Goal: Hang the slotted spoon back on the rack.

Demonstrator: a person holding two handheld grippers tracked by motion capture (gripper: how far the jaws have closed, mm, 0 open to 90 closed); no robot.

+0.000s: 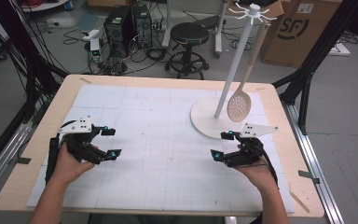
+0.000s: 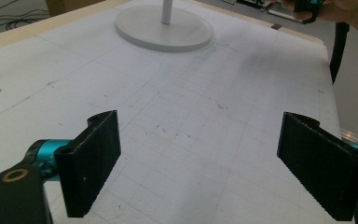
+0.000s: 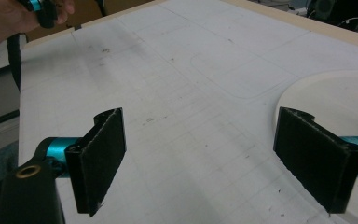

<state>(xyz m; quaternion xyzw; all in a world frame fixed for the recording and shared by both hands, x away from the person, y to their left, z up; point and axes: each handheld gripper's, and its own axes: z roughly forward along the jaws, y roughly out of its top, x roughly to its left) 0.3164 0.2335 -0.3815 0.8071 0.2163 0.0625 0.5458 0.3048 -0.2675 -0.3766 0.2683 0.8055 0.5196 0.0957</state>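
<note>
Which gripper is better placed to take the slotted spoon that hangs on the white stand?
The right gripper. It sits open beside the stand's base, just below the slotted spoon. The left gripper, also open, is far across the mat.

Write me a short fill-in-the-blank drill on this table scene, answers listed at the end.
1. The slotted spoon hangs from the white ____.
2. The jaws of the left gripper and the right gripper stand ____.
3. The gripper nearer the round base is the ____ one.

Missing words: stand; open; right
</note>
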